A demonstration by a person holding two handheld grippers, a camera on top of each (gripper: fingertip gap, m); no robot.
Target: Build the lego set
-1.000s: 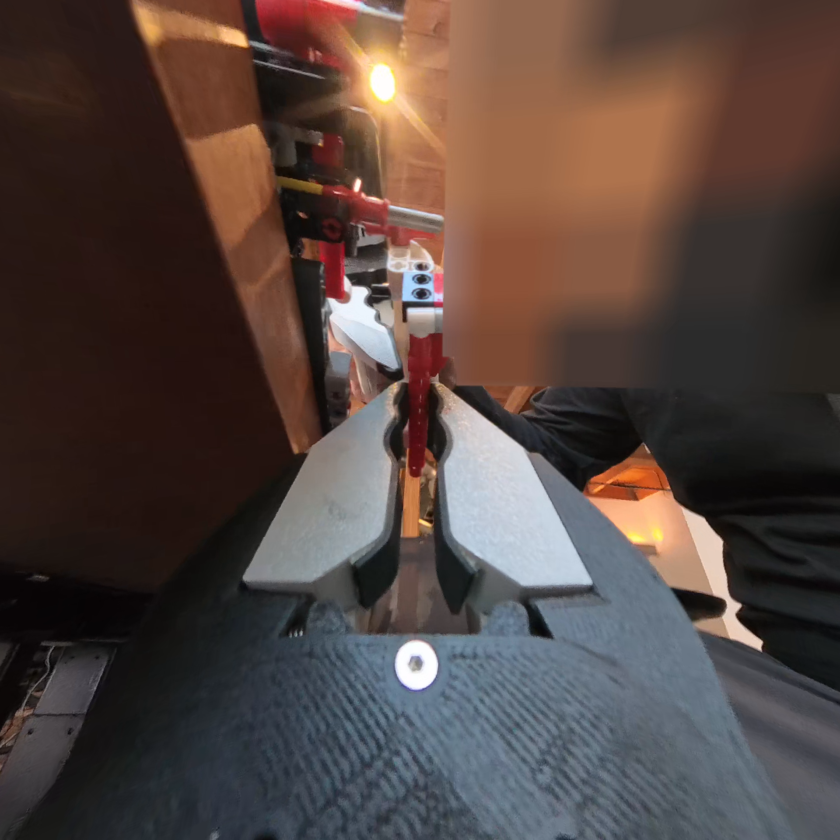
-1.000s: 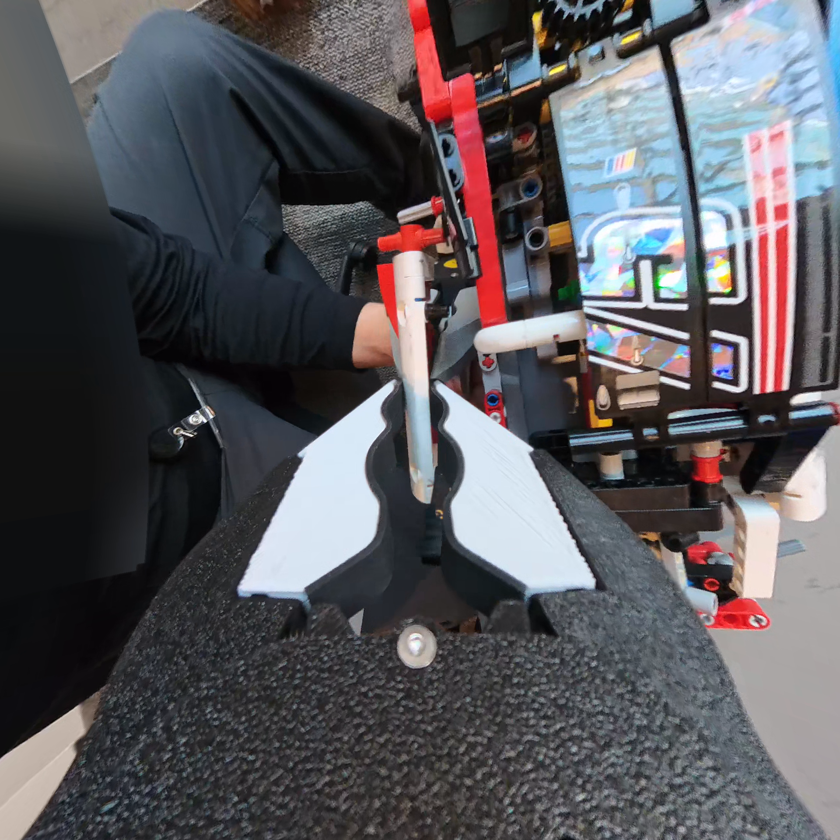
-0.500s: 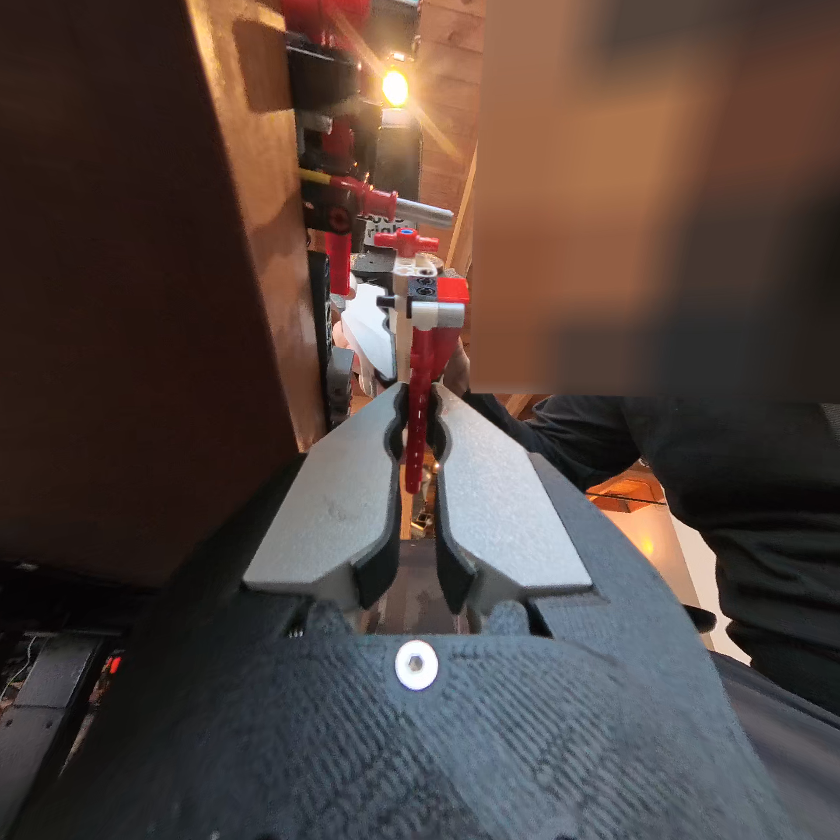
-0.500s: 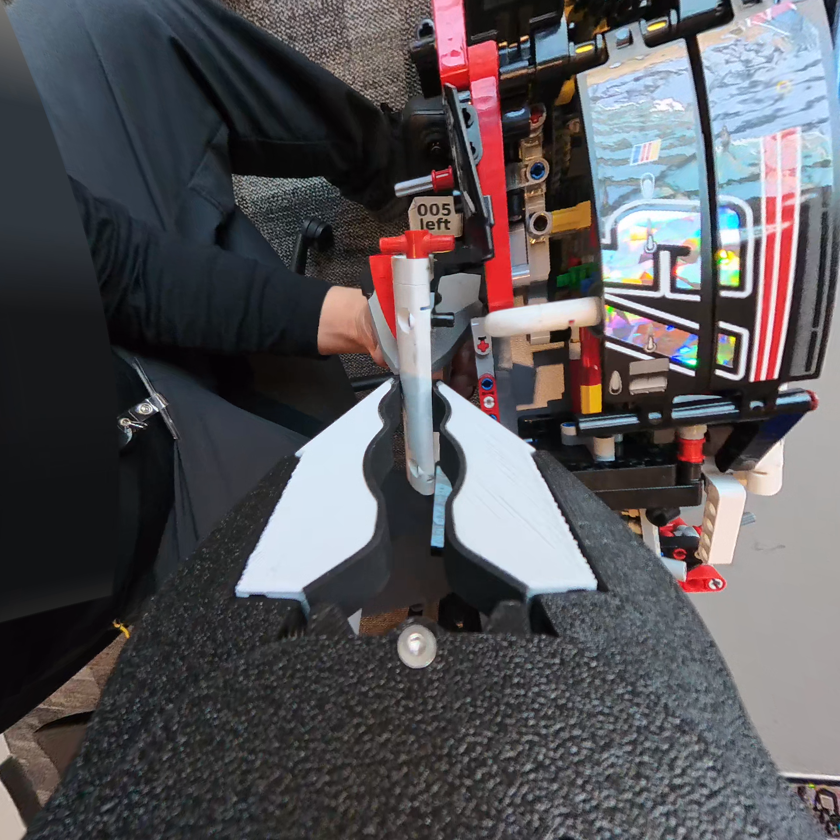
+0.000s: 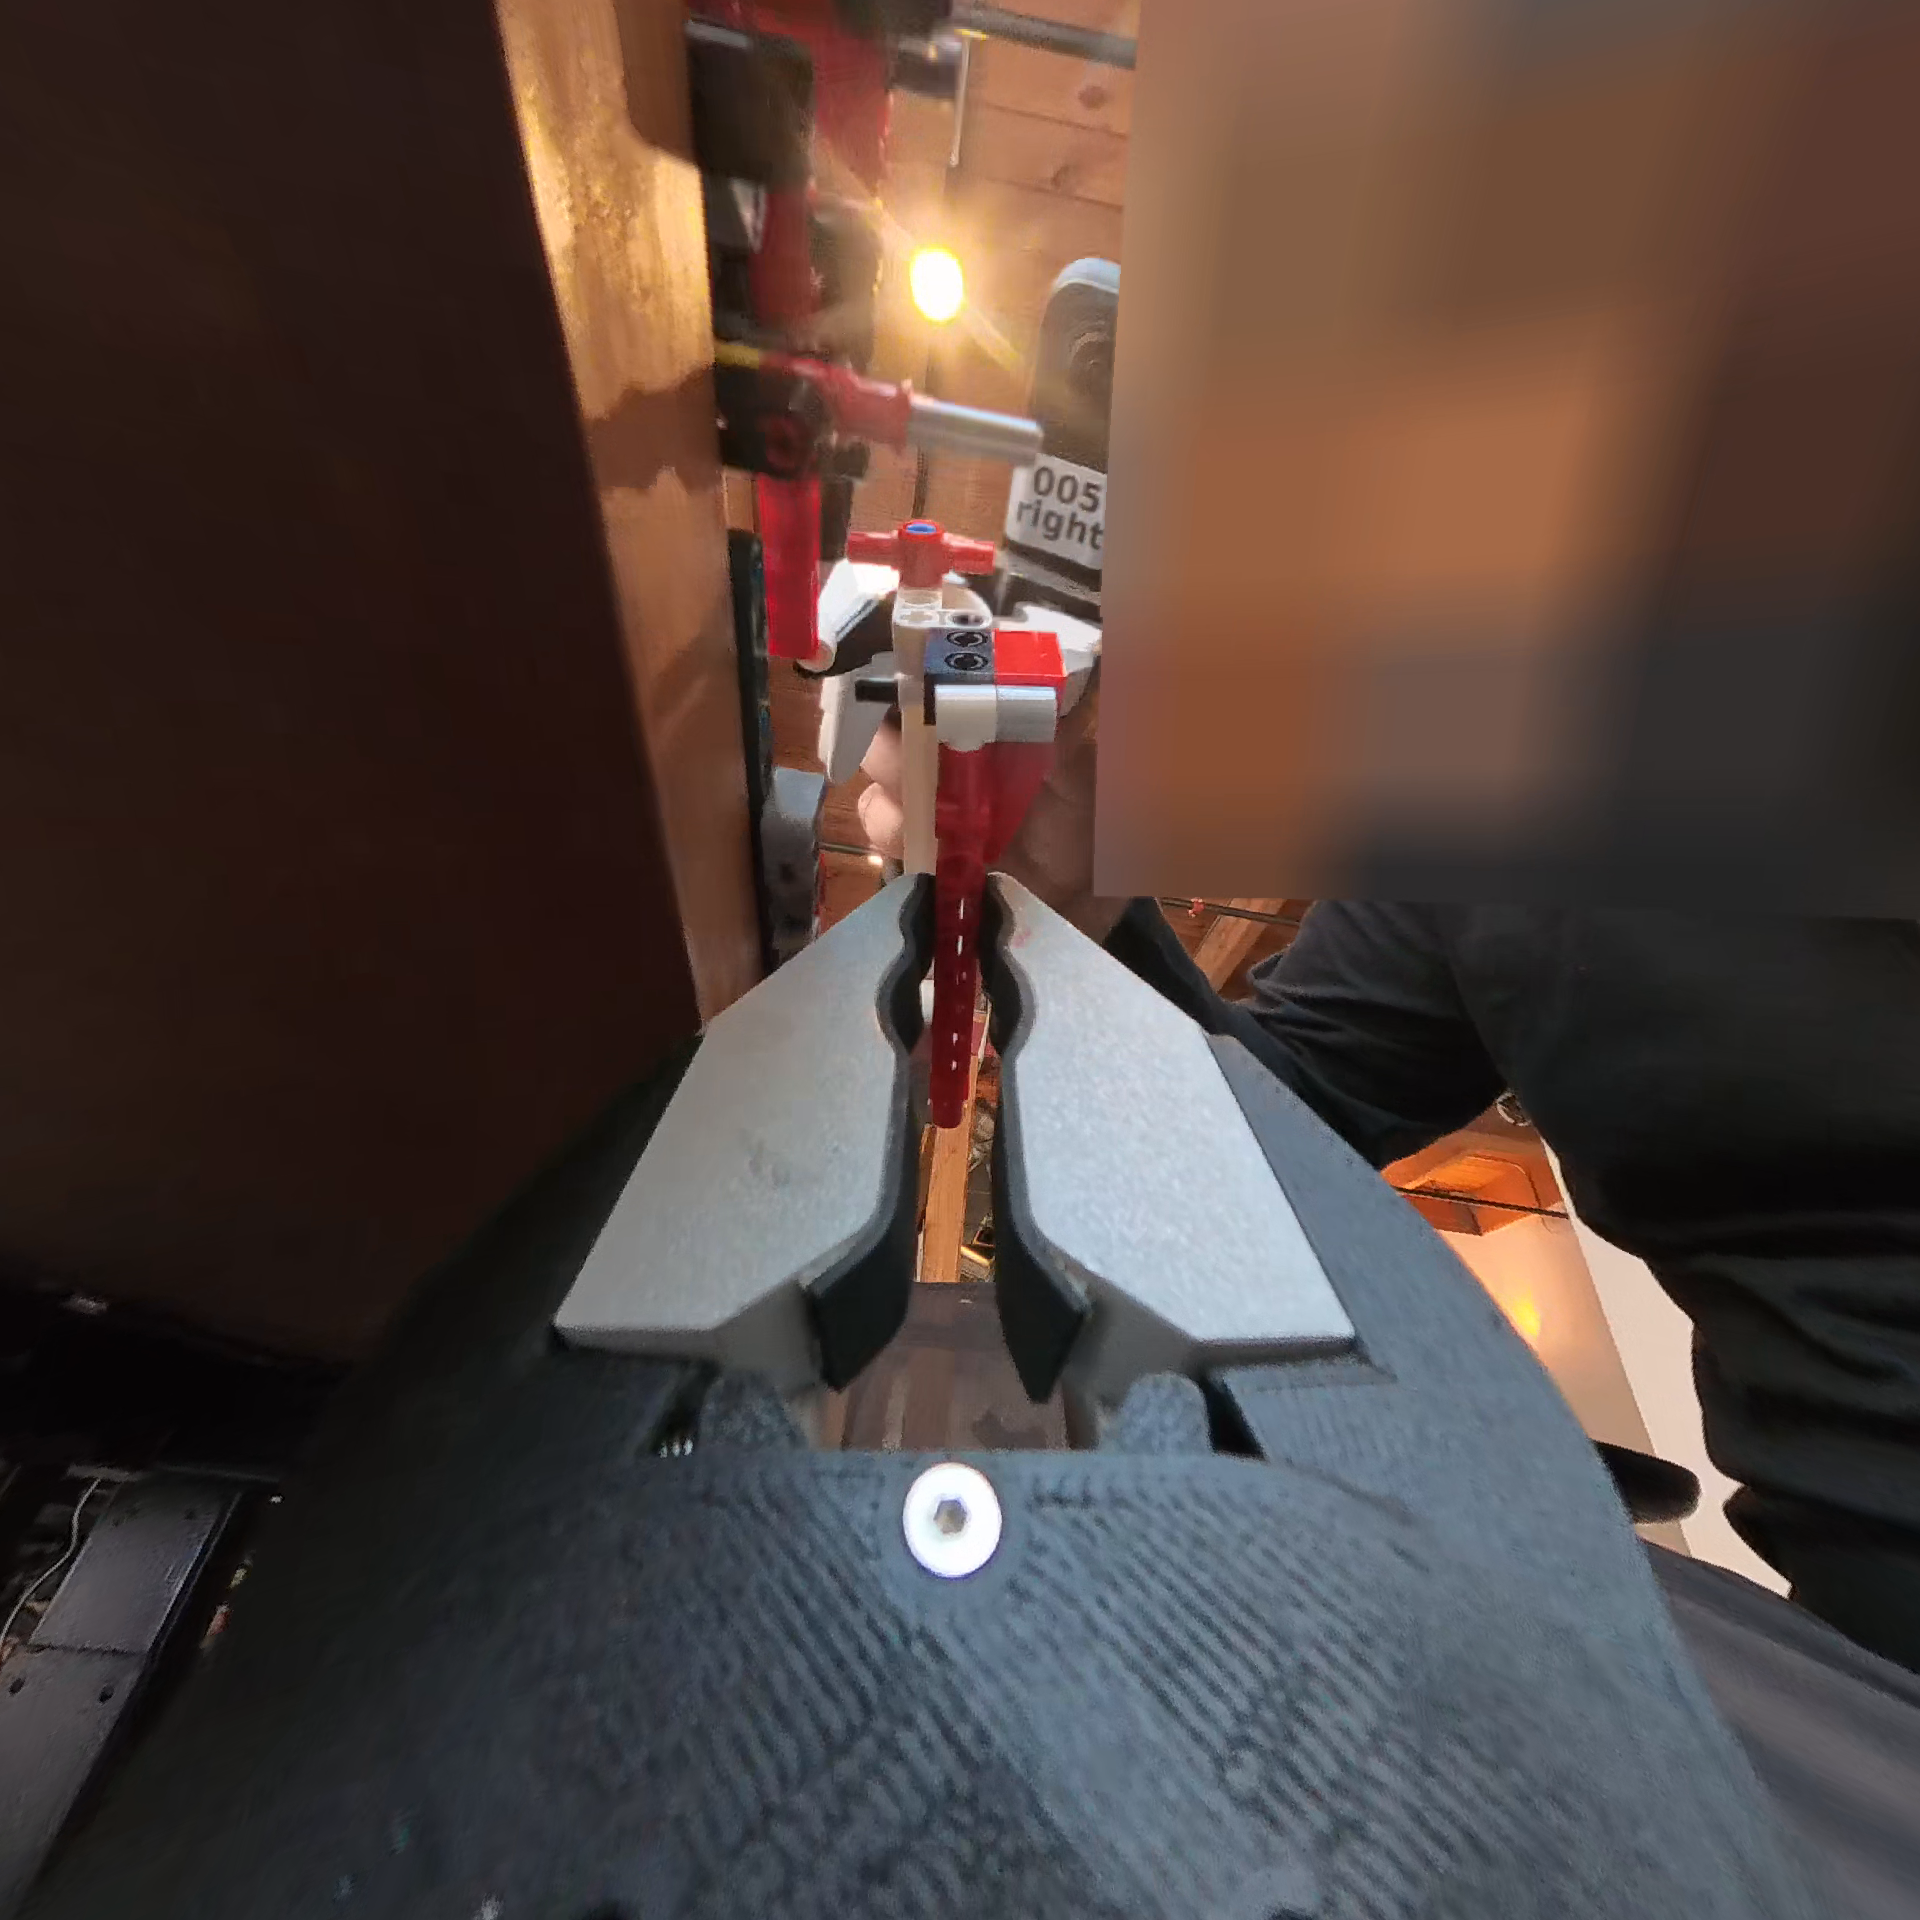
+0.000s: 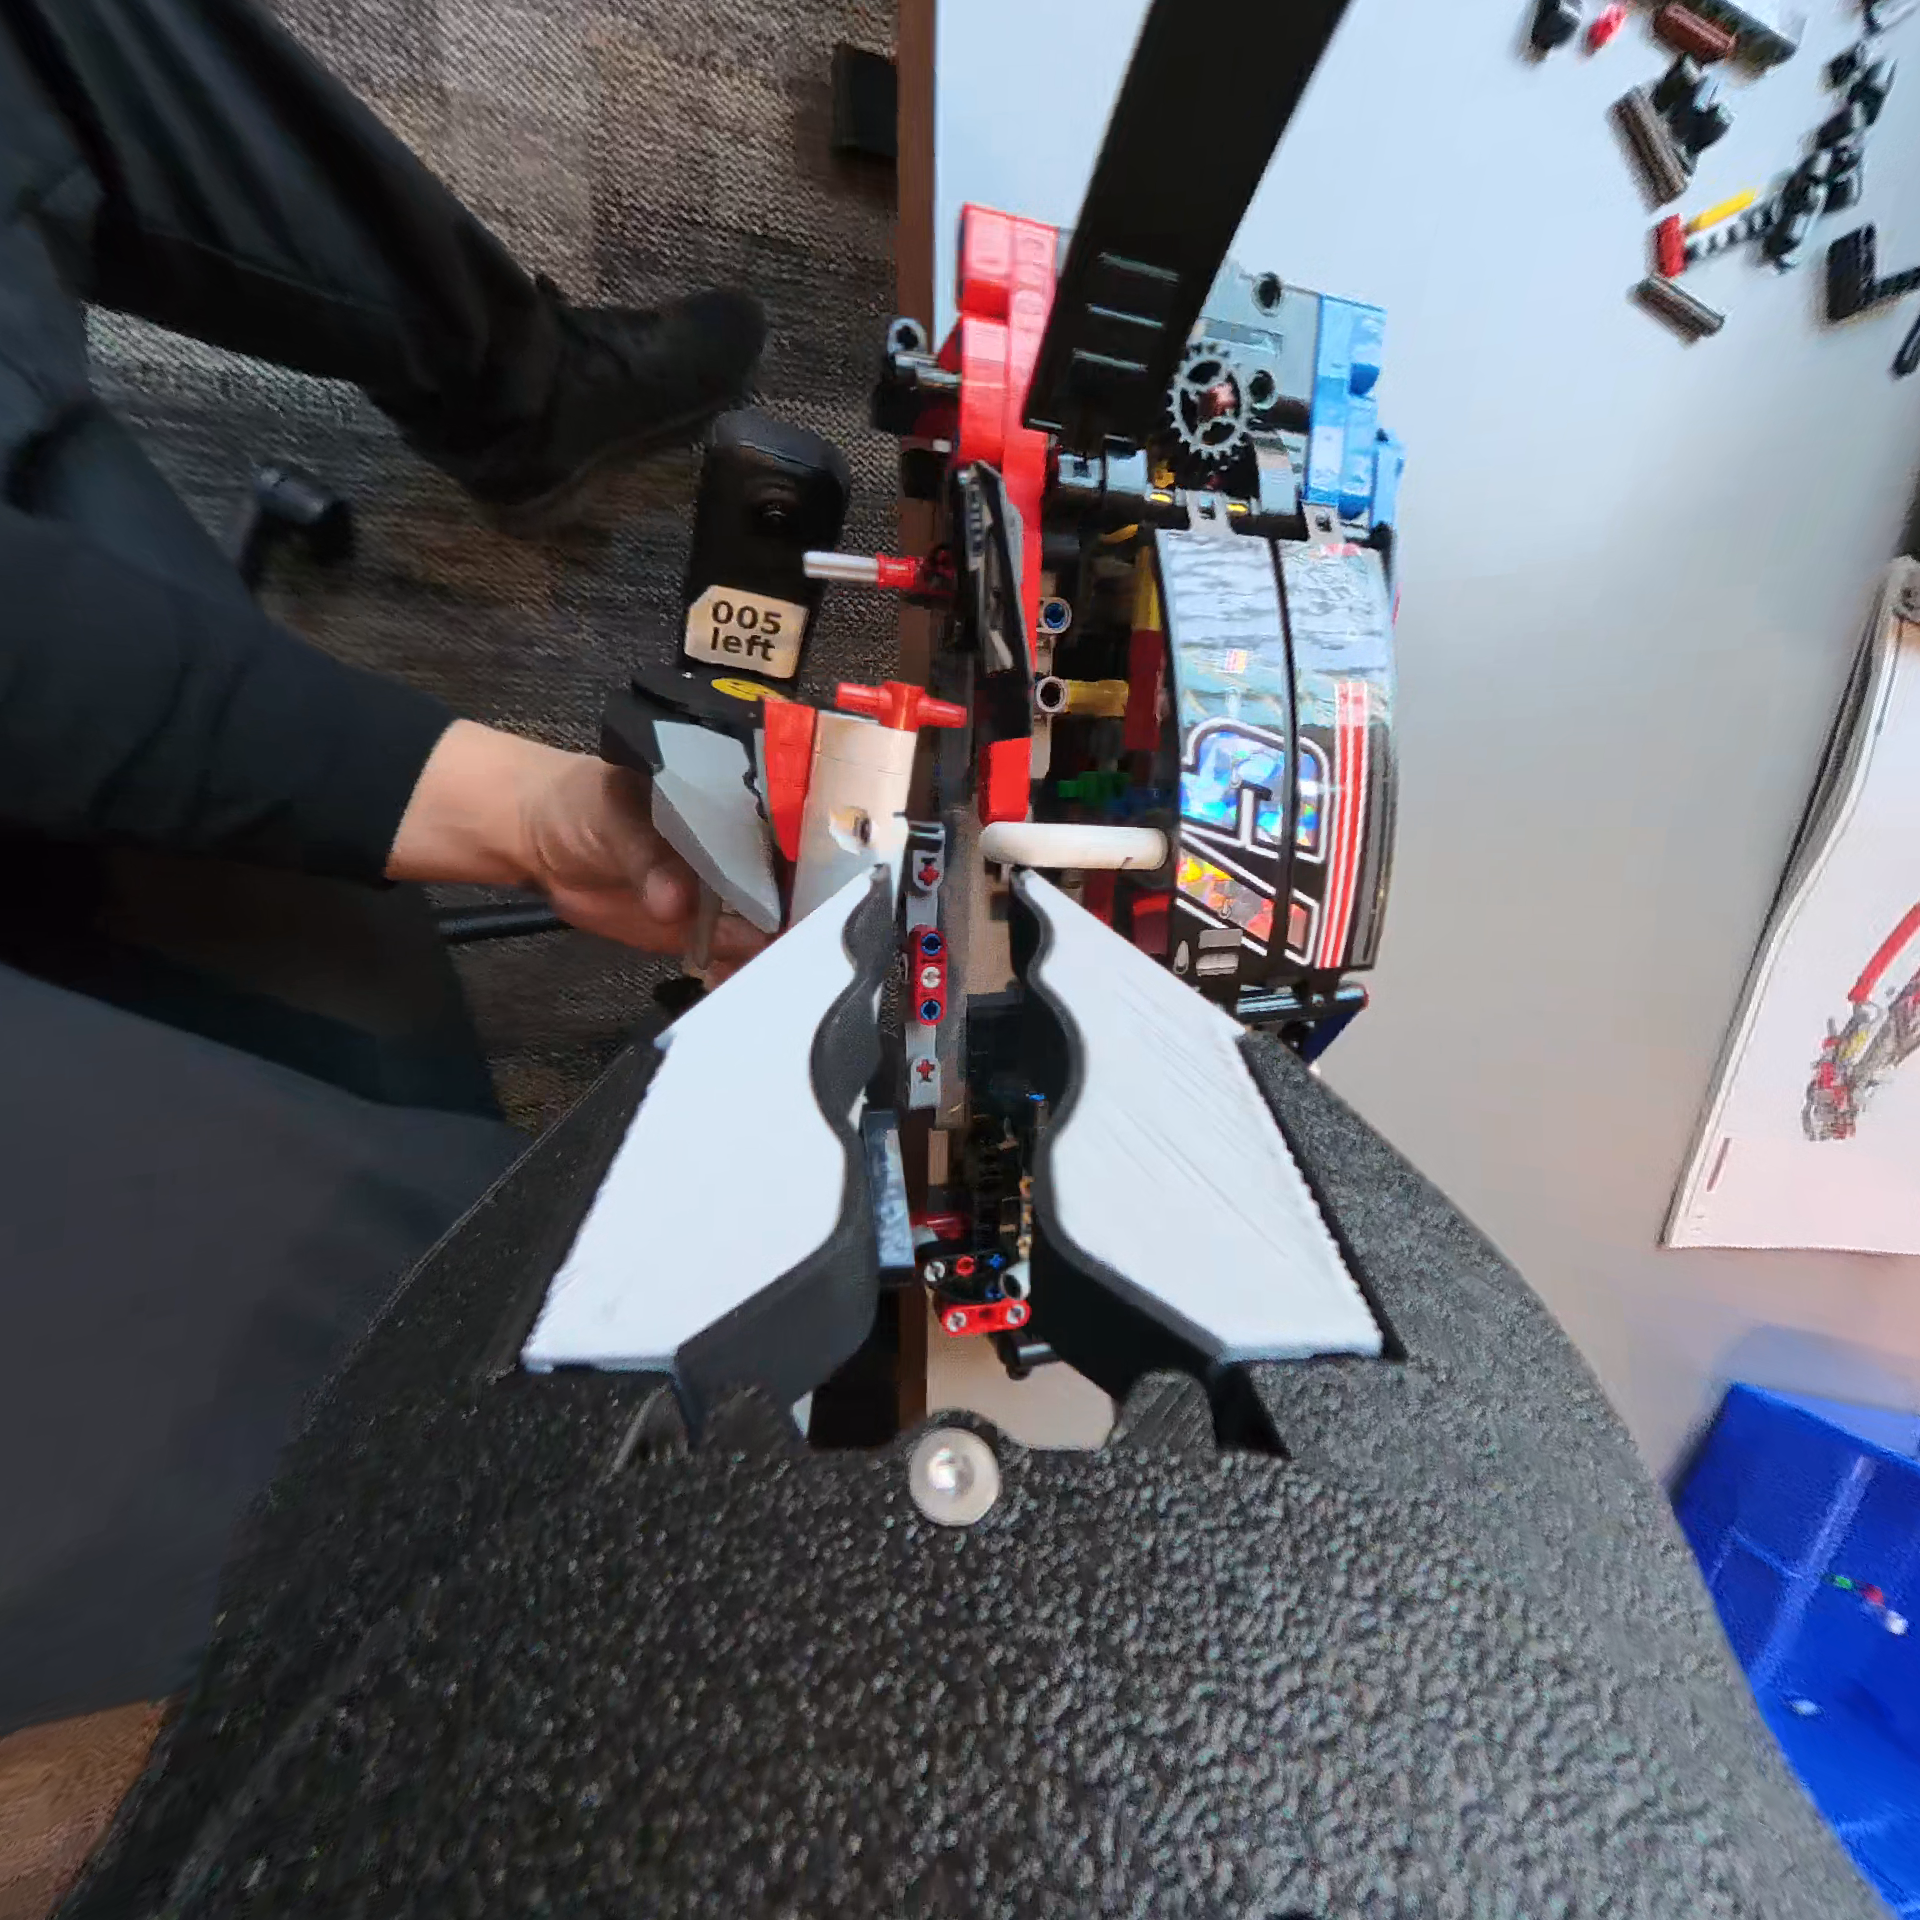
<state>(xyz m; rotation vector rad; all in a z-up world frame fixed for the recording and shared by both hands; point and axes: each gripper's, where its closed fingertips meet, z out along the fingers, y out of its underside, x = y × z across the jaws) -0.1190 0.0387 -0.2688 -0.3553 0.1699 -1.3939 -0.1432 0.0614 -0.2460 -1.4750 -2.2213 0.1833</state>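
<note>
Left wrist view: my left gripper (image 5: pixel 954 914) is clamped on the red beam (image 5: pixel 956 987) of a small red-and-white piece (image 5: pixel 971 686), beside the table edge (image 5: pixel 623 520).
Right wrist view: my right gripper (image 6: pixel 951 888) stands apart, empty, facing the big model (image 6: pixel 1236 748).
Handling: light, stiff, likely to pop apart; I would grip beams, not stickered panels.
Around: loose parts (image 6: pixel 1745 135), booklet (image 6: pixel 1829 935), blue bin (image 6: pixel 1829 1558).

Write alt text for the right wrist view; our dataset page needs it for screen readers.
The open right gripper faces a large lego vehicle at the table edge, while the left gripper holds a red-and-white sub-assembly beside it. Loose pieces lie beyond.
</note>
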